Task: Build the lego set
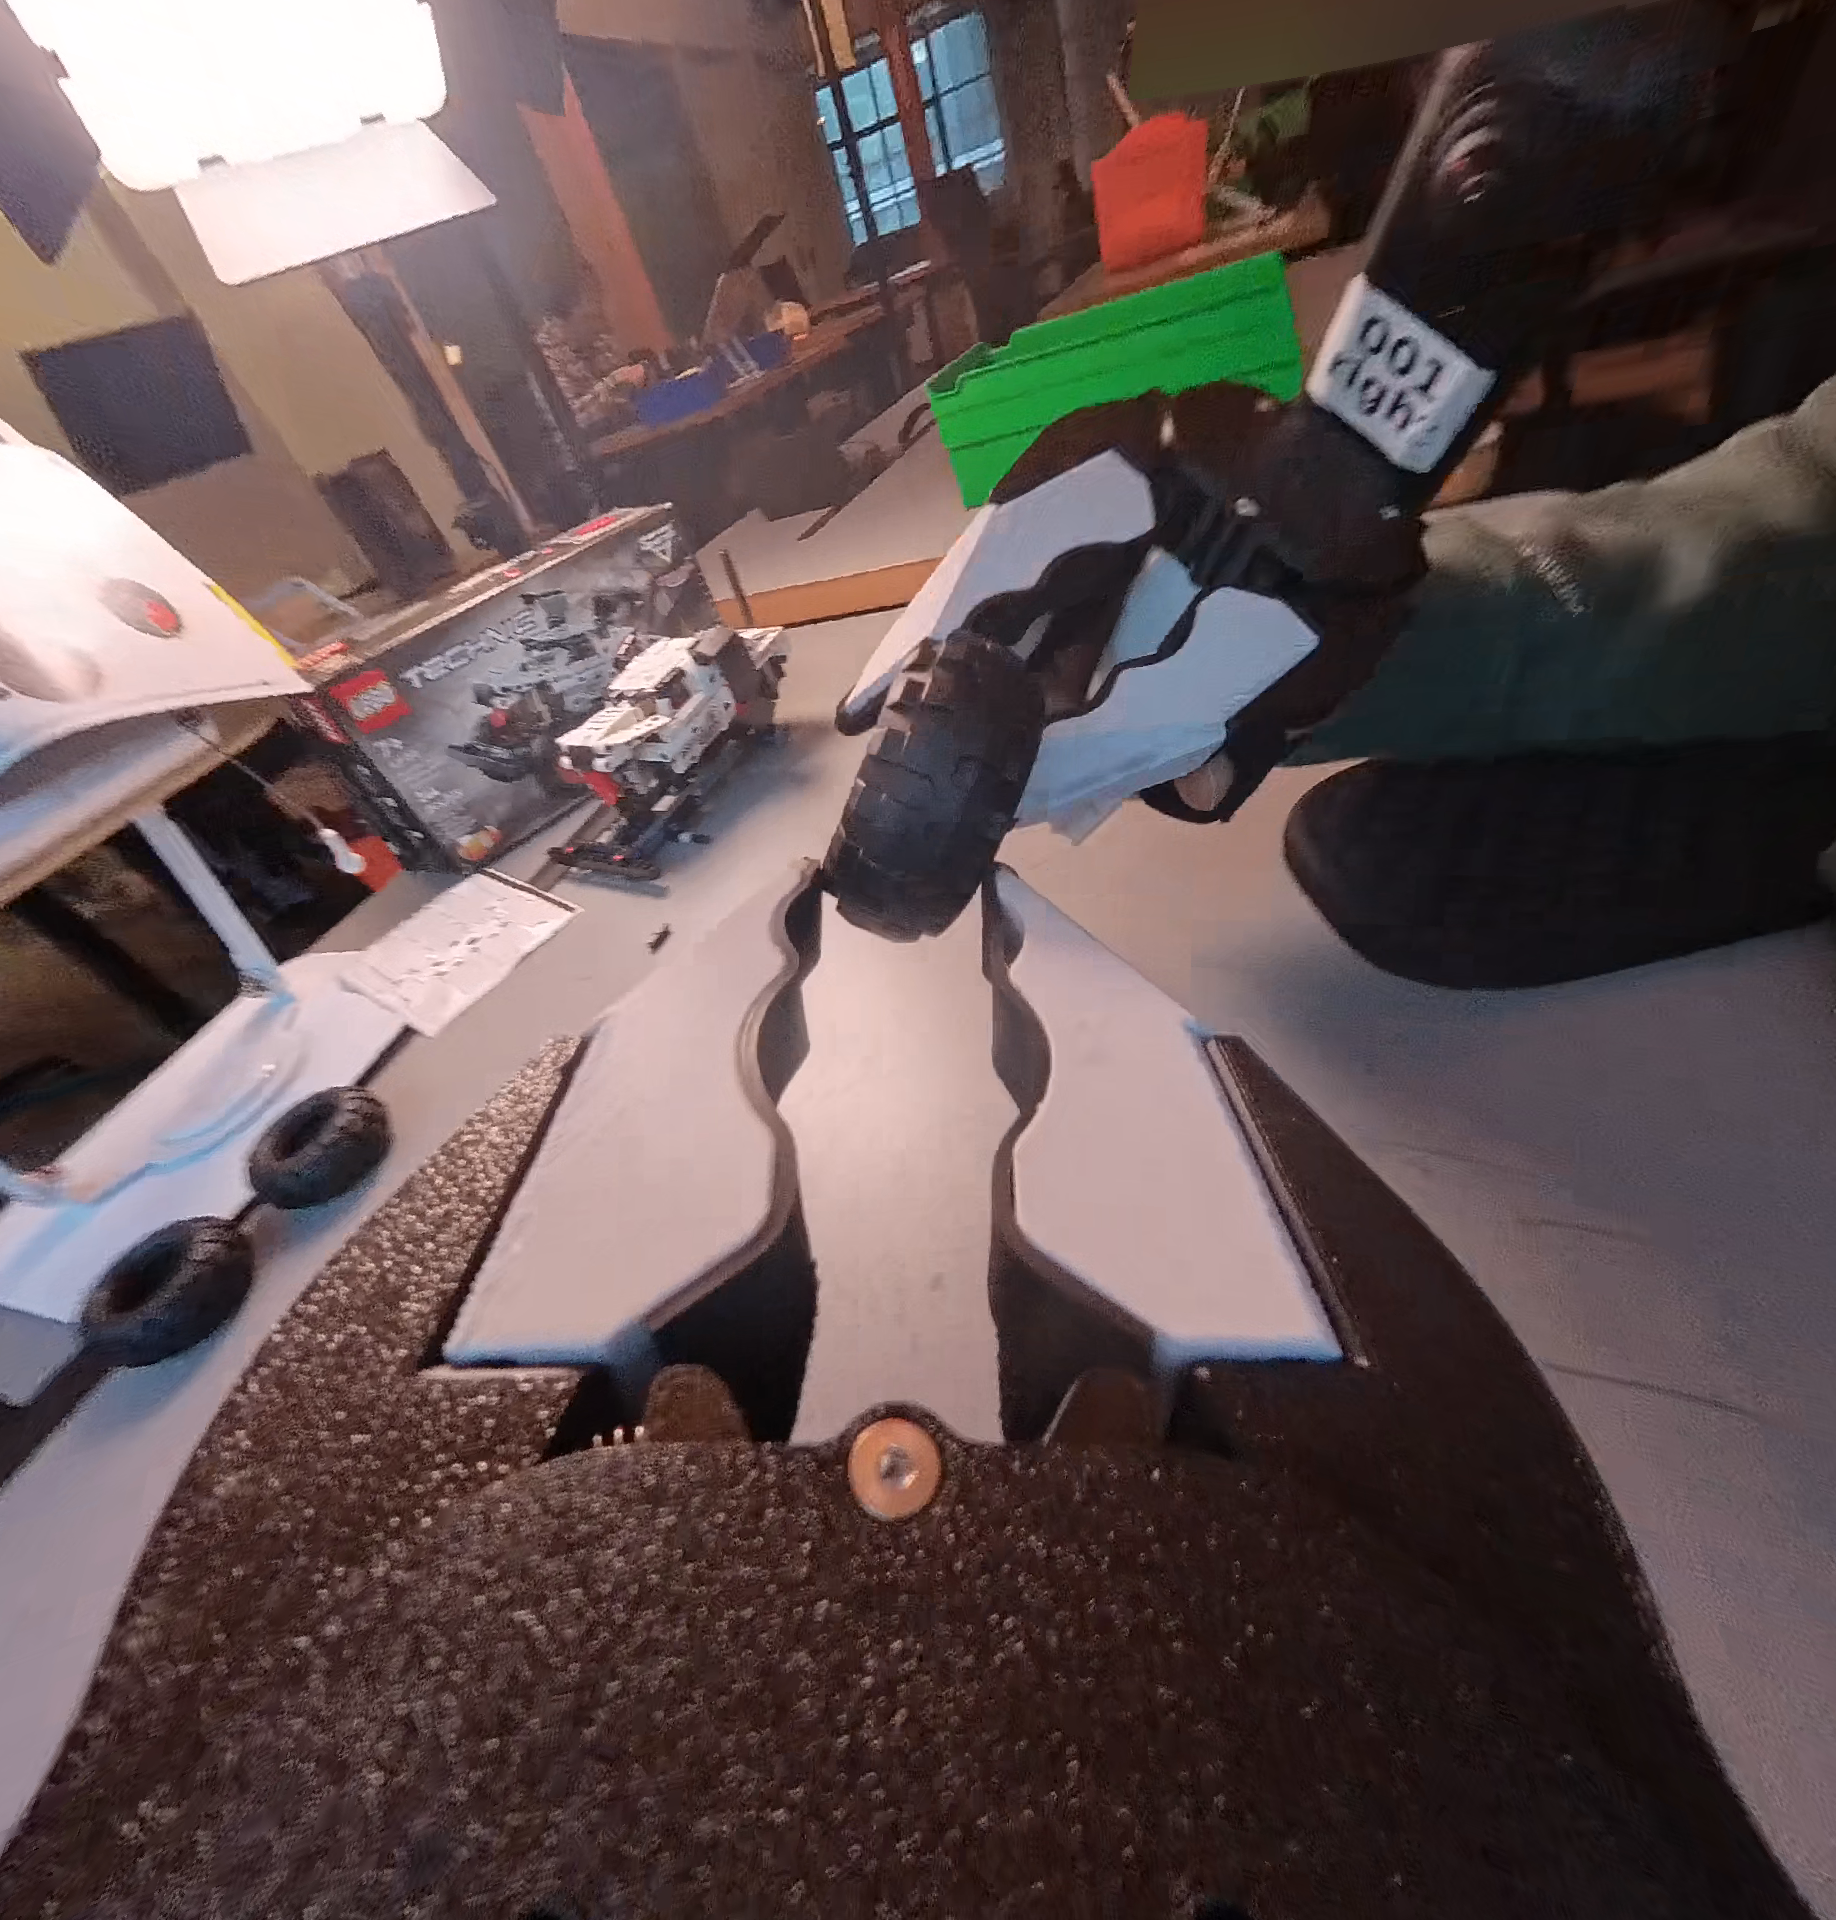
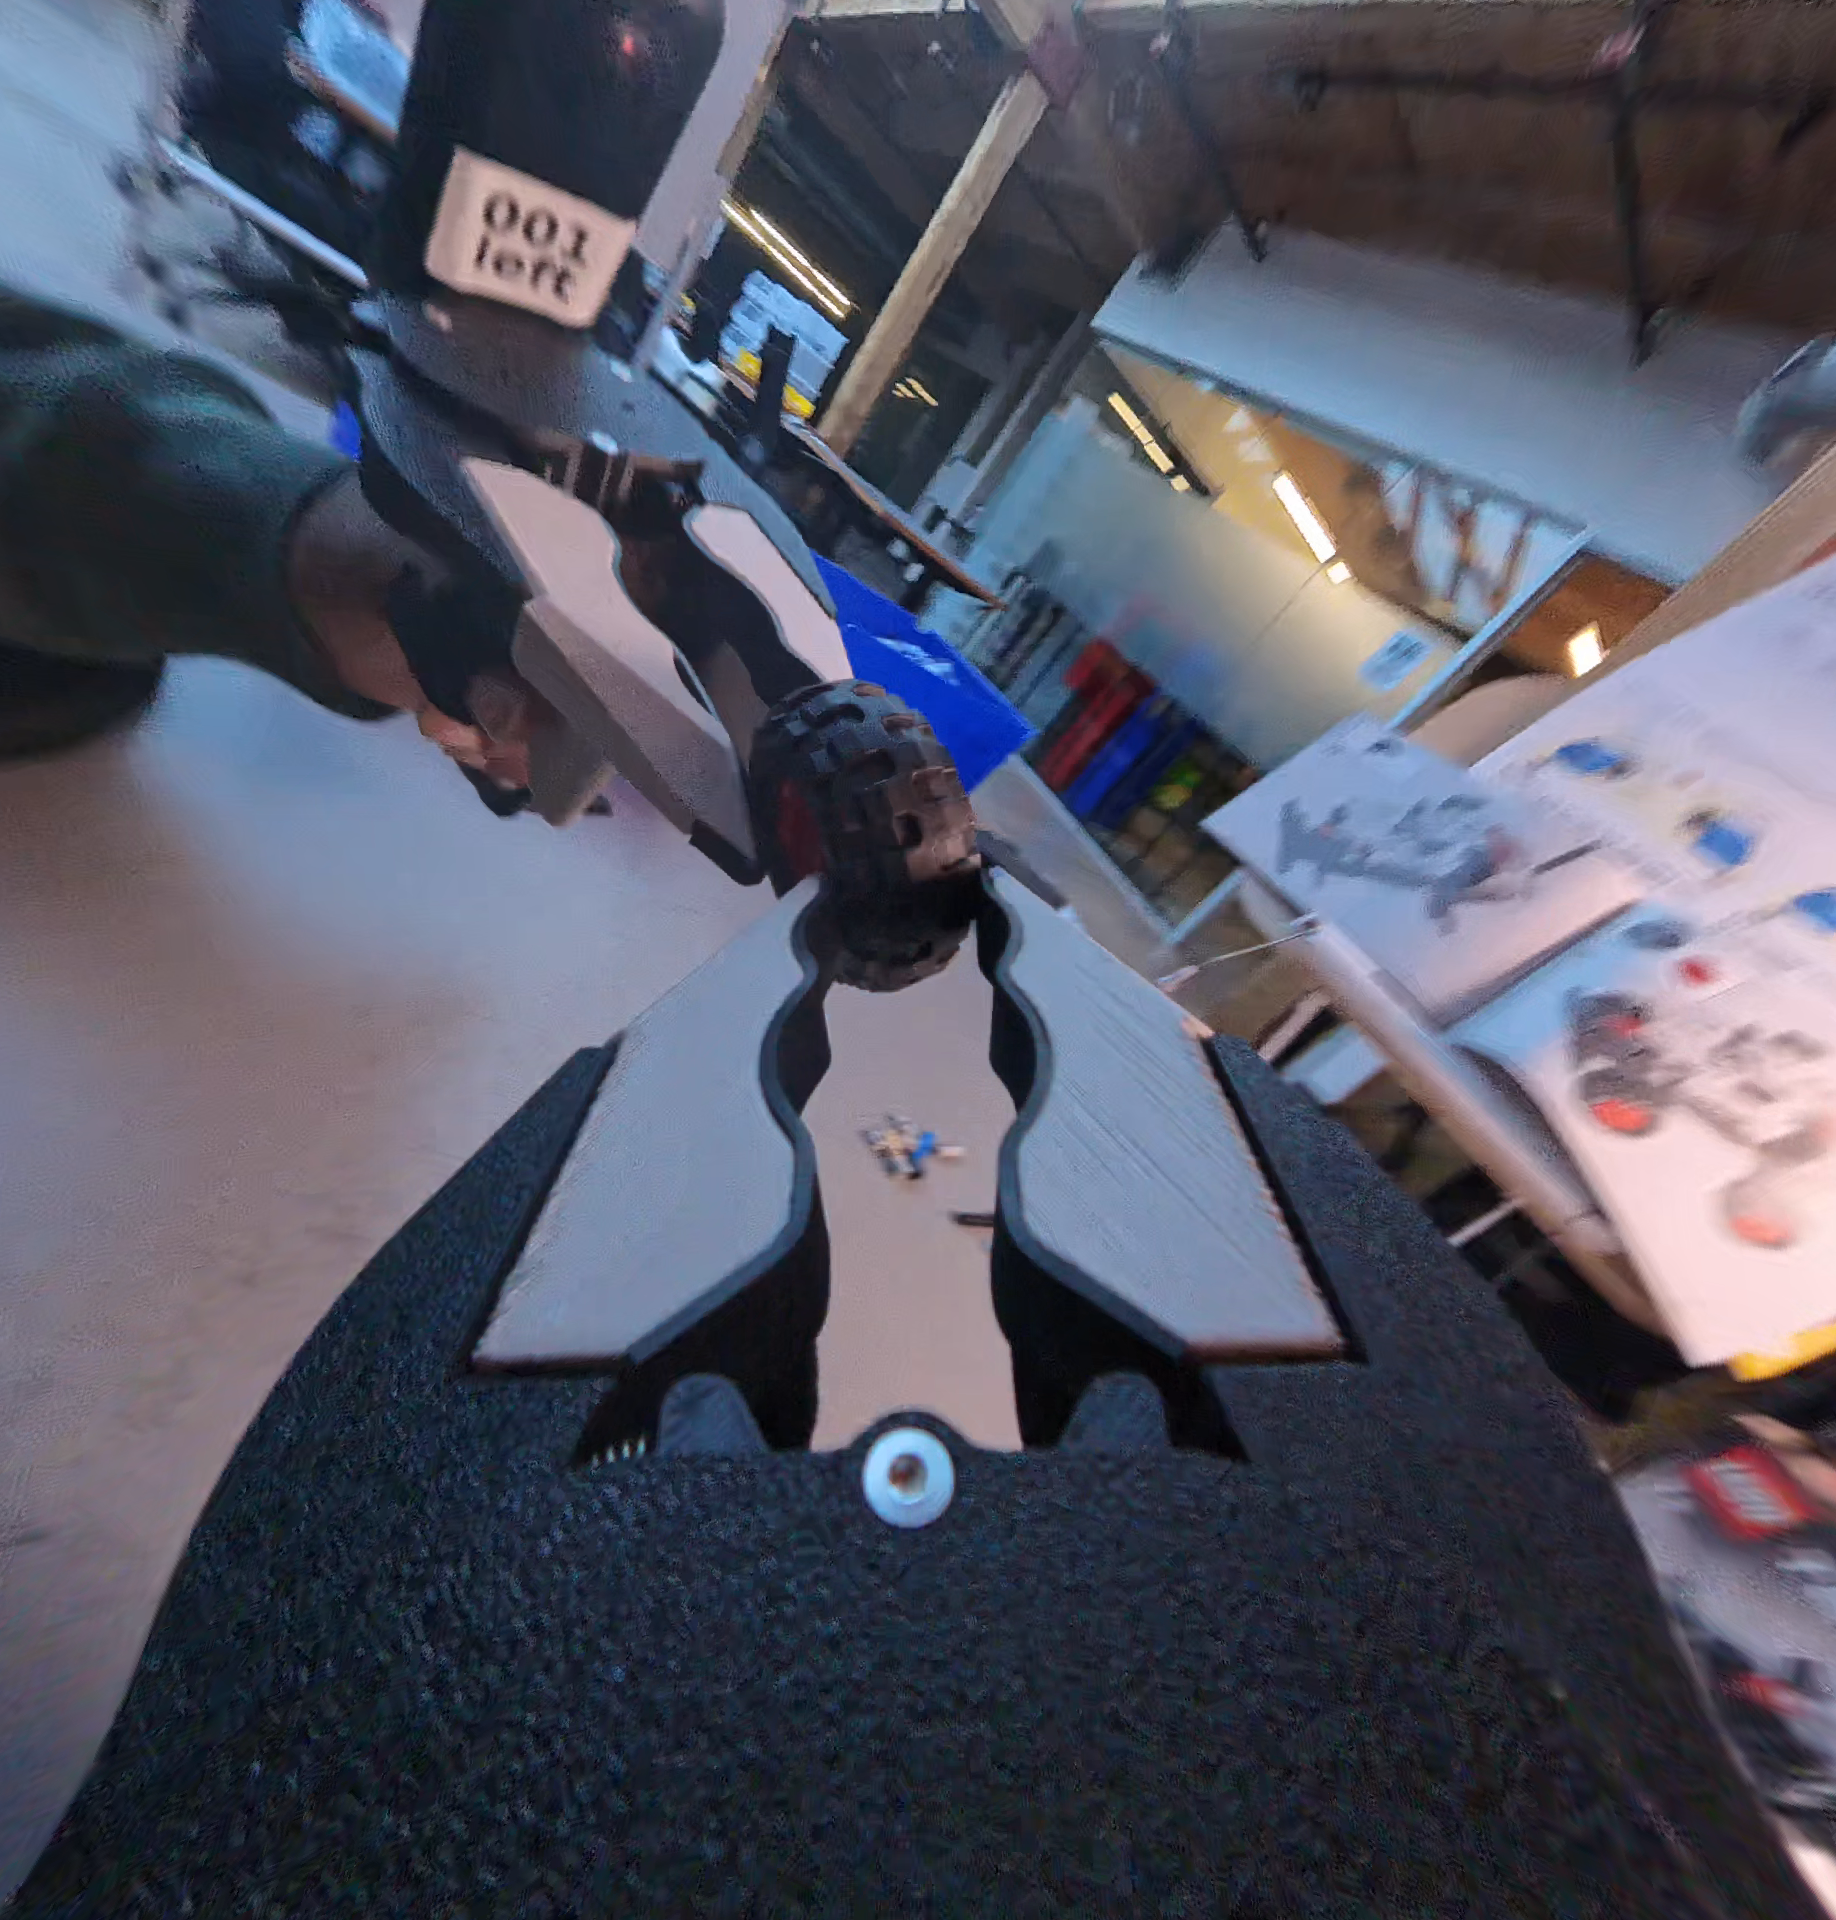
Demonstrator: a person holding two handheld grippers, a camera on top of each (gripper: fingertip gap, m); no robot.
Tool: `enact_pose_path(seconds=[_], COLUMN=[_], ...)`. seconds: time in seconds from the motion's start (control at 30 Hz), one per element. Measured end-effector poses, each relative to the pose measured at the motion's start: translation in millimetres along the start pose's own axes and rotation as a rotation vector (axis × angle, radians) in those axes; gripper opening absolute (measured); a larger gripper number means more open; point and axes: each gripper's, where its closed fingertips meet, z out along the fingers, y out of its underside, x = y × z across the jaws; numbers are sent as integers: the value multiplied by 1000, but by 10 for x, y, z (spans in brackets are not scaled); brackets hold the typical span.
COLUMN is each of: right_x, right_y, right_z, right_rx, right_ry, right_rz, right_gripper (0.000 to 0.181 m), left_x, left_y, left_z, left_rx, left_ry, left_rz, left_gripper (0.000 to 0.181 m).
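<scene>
A black knobbly tyre (image 1: 929, 790) is held in the air above the grey table (image 1: 1516, 1143) between both grippers. My left gripper (image 1: 903, 891) is shut on its lower edge. My right gripper (image 1: 981, 665) comes in from the upper right and is closed around its upper part. In the right wrist view, the tyre (image 2: 872, 821) sits between the tips of my right gripper (image 2: 898, 902), with a red hub (image 2: 800, 821) showing on its left side. The left gripper (image 2: 748, 790) reaches in there from the upper left and touches the tyre.
A partly built white model (image 1: 665, 717) stands in front of the set's box (image 1: 478, 717). Two loose tyres (image 1: 320, 1146) (image 1: 166, 1288) lie by a white tray (image 1: 197, 1049). An open instruction booklet (image 2: 1672, 987) is at the right, and small loose parts (image 2: 909, 1143) lie on the table. My left and right fingertips are right by each other.
</scene>
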Motion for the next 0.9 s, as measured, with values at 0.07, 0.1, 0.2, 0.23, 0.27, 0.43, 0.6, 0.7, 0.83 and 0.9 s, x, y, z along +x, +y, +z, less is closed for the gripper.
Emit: enact_pose_path(seconds=[0.07, 0.1, 0.2, 0.23, 0.27, 0.43, 0.6, 0.7, 0.83, 0.9], right_x=[-8, -15, -11, -9, -8, -59, -200, -273, -345, -379], right_y=[-51, -69, -88, -79, -65, 95, 368, 576, 651, 642], right_z=[-3, 0, 1, 3, 6, 40, 113, 75, 49, 42], right_rx=[-14, -20, -18, -21, -23, -55, -154, -267, -320, -318], right_ry=[87, 115, 161, 163, 159, 72, -131, -230, -333, -392], right_rz=[-266, -354, -453, -455, -444, -223, 292, 517, 890, 1059], right_gripper=[24, 24, 24, 24, 24, 25, 29, 26, 25, 25], left_x=[-13, -23, -42, -46, -51, -43, 71, 93, 159, 119], left_y=[16, 23, 19, 28, 42, 221, 505, 564, 567, 512], left_z=[-8, -15, -23, -21, -18, 21, 129, 155, 145, 123], left_rx=[-32, -46, -67, -73, -78, -143, -206, -204, -167, -125], left_ry=[-67, -101, -164, -171, -175, -118, 65, 144, 284, 303], left_rz=[141, 209, 323, 337, 349, 281, -135, -350, -612, -677], left_gripper=[29, 29, 29, 29, 28, 26, 25, 24, 25, 29])
